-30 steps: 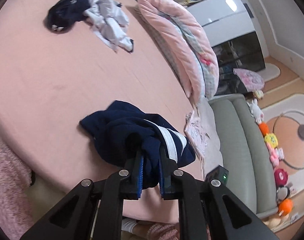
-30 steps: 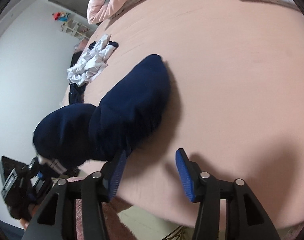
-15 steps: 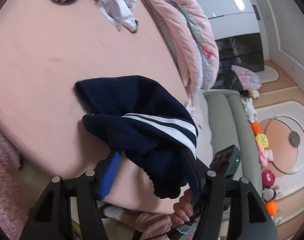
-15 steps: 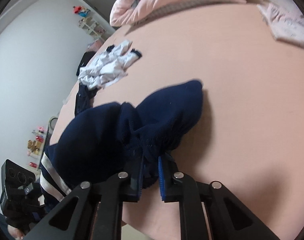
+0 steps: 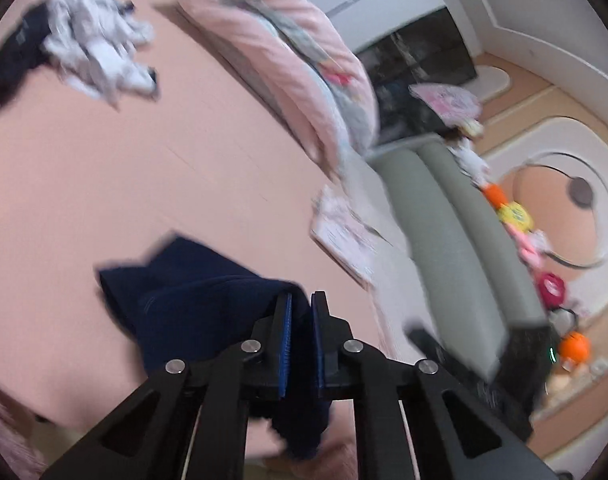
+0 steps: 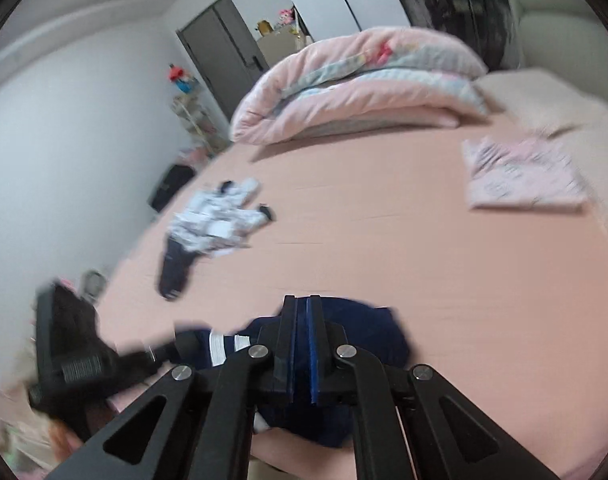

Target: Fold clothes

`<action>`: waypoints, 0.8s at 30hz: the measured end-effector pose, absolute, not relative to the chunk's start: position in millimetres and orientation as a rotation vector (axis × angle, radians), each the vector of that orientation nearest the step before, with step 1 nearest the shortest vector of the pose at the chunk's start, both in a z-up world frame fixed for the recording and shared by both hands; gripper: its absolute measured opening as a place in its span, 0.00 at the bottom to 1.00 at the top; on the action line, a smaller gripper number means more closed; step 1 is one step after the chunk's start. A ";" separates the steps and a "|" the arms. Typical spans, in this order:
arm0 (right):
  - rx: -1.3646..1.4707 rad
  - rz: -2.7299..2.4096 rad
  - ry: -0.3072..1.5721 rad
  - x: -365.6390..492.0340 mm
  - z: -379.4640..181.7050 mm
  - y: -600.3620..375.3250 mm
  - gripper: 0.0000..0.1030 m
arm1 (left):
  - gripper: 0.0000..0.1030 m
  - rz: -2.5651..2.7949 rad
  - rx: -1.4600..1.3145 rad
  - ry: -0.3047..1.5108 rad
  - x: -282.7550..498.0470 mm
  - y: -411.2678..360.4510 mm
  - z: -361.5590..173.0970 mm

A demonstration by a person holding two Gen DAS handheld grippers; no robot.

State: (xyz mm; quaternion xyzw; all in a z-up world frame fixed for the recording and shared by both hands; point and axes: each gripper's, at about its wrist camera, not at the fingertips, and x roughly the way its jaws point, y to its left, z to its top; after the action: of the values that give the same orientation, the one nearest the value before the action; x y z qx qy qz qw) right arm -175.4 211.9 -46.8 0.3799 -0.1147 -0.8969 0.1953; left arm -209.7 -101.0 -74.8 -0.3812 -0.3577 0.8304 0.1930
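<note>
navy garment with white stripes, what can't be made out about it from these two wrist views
- Navy garment with white stripes: its type; bunched and motion-blurred in both views.
- Its lower part: hidden behind the right gripper and the left gripper.
- Its stripes: out of sight in the left wrist view.

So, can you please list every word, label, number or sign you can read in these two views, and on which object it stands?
None can be read.
Folded pink printed cloth: dark pattern, blurred; cannot tell if it is lettering.
Navy garment: white stripes only, no text.
Yellow toy: markings too blurred.
White crumpled garment: too blurred.
</note>
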 end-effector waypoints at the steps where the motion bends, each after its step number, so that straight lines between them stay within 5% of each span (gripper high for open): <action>1: 1.090 -2.526 -0.282 -173.5 -46.3 215.8 0.03 | 0.08 2.380 -1.088 -0.982 -212.7 -104.3 -73.4; 9: 1.552 -2.387 -0.205 -185.2 -150.3 222.3 0.04 | 0.11 2.335 -1.310 -1.036 -202.3 -129.5 -104.1; 10: 1.575 -2.382 -0.215 -188.3 -158.0 221.7 0.05 | 0.15 2.313 -1.341 -1.048 -201.0 -131.2 -106.4; 12: 1.598 -2.387 -0.240 -195.0 -168.4 220.3 0.20 | 0.59 2.292 -1.394 -1.084 -193.8 -140.6 -110.3; 13: 1.594 -2.377 -0.283 -198.9 -171.3 221.2 0.24 | 0.67 2.293 -1.393 -1.108 -189.1 -146.2 -111.3; 17: 1.557 -2.376 -0.401 -214.3 -176.6 223.2 0.40 | 0.71 2.309 -1.399 -1.154 -158.9 -155.3 -124.6; 22: 1.546 -2.438 -0.371 -227.2 -189.5 218.1 0.37 | 0.71 2.285 -1.548 -1.156 -128.2 -147.7 -157.6; 24: 1.504 -2.479 -0.375 -225.5 -186.2 218.2 0.09 | 0.71 2.249 -1.587 -1.165 -120.4 -142.0 -170.1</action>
State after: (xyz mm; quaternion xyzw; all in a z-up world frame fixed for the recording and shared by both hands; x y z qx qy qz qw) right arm -225.5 218.2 -186.2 0.5114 -0.1274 -0.8428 0.1087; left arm -120.4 -142.0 -170.1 -0.5296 -0.3886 0.7501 0.0763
